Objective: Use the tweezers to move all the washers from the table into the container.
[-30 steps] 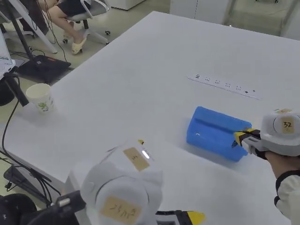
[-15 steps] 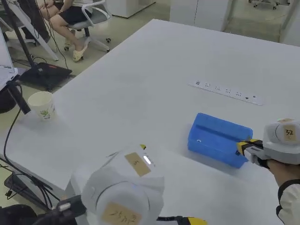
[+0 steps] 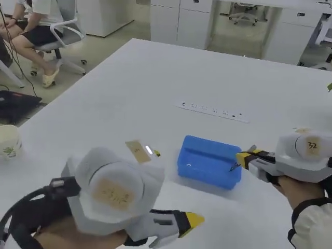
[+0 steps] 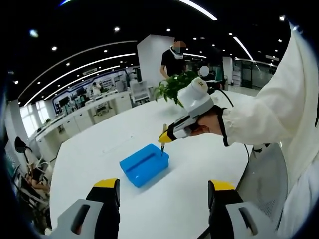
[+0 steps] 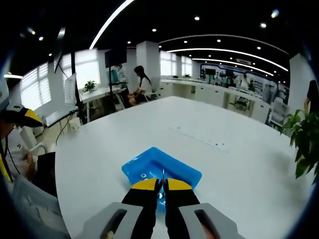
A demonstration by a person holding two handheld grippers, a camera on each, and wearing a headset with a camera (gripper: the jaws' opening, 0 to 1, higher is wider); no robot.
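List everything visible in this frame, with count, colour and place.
table: one, white, under everything
container: one, blue, on table by right gripper
power strip: one, white, beyond container
paper cup: one, pale, near table's left edge
seated person: one, far left, on office chair
tweezers: one, metal, tips over container
left gripper: yellow-tipped, open, holding nothing
right gripper: yellow-tipped, shut on tweezers

Most of the tweezers (image 5: 163, 175) was hidden between the right gripper's (image 5: 162, 183) pressed jaws, a thin tip poked out at 12 o'clock, whether it pinched anything was too small to tell, paper cup (image 3: 6, 142) was cut off at the head view's 9 o'clock edge
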